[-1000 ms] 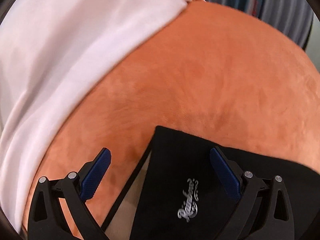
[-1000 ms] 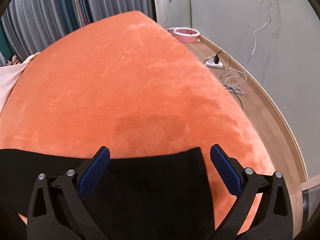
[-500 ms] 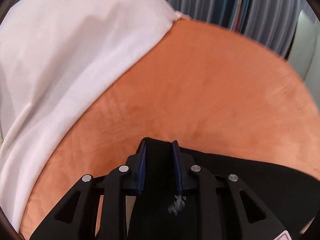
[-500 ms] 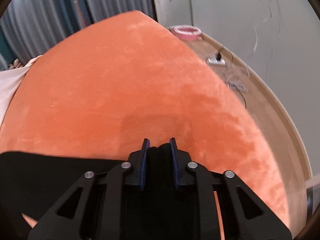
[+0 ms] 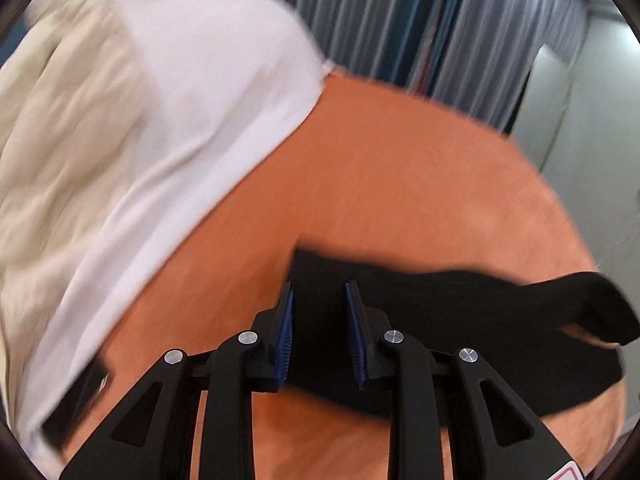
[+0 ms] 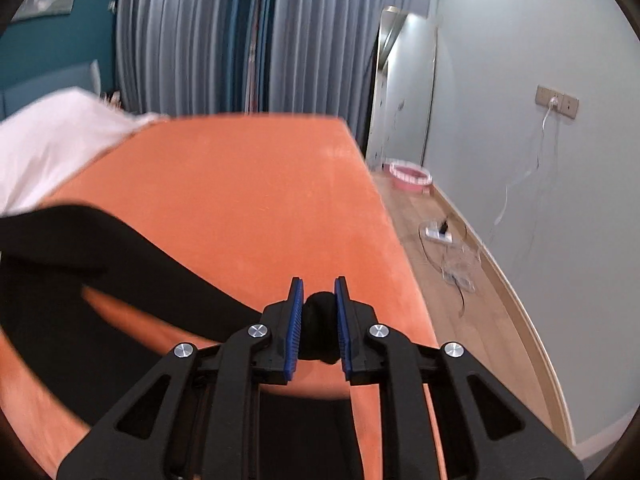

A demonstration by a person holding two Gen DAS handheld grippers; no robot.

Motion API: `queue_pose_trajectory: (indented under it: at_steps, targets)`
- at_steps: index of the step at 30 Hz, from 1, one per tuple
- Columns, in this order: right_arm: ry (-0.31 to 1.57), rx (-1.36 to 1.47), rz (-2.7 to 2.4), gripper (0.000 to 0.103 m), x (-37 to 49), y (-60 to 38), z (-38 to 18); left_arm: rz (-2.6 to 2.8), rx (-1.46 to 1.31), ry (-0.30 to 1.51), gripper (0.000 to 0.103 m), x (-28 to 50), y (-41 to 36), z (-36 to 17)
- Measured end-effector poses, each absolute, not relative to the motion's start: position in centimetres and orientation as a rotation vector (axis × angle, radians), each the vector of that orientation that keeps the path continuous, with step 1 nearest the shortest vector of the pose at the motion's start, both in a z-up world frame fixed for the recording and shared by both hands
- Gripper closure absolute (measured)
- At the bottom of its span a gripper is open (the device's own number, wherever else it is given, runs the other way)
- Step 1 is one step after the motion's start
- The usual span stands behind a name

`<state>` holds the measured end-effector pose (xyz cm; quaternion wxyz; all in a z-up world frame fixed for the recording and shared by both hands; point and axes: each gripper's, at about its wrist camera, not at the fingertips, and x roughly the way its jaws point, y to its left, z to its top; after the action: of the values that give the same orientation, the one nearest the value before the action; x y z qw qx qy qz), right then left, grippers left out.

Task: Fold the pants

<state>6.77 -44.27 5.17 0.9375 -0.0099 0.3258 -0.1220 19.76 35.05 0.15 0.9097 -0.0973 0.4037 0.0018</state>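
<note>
Both grips have lifted since half a second ago: the black pants [image 5: 460, 312], then flat on the orange bed [image 5: 400, 184], now hang raised between them. The left hand-held gripper [image 5: 320, 336] is closed to a narrow gap on one corner of the cloth. The right hand-held gripper [image 6: 318, 324] is pinched nearly together on a bunched black corner, and the fabric trails off toward 9 o'clock above the bed. White bedding [image 5: 180, 100] lies at 10 o'clock in the left view. By my reading the fold is under way, with the held edge lifted. Next, both grips should carry that edge over the rest of the garment evenly, keeping it taut, then lower it square.
</note>
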Motion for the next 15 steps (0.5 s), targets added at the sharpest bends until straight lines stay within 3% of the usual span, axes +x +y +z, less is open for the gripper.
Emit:
queue_pose_trajectory:
  at_steps: [5, 8, 10, 12, 14, 15]
  targets:
    - [0.815, 0.055, -0.27, 0.088, 3.5, -45.9, -1.5, 0.082, -0.139, 1.018, 0.078, 18.5, 35.5, -9.0]
    - [0.888, 0.117, -0.273, 0.086, 2.2, -46.9, -4.7, 0.116, -0.142, 0.989, 0.074, 17.9, 35.6, -10.3]
    - [0.855, 0.142, -0.295, 0.062, 0.8, -46.8, -4.9, 0.148, -0.147, 0.966, 0.062, 18.0, 35.6, -10.0]
    - [0.819, 0.205, -0.288, 0.057, -0.6, -47.2, -4.3, 0.179, -0.132, 0.967, 0.041, 17.9, 35.8, -9.4]
    - [0.779, 0.268, -0.287, 0.055, -2.1, -47.7, -3.5, 0.202, -0.146, 0.938, 0.035, 16.7, 36.3, -7.8]
    - [0.755, 0.309, -0.288, 0.055, -2.8, -48.0, -2.9, 0.225, -0.154, 0.922, 0.027, 15.9, 36.6, -7.3]
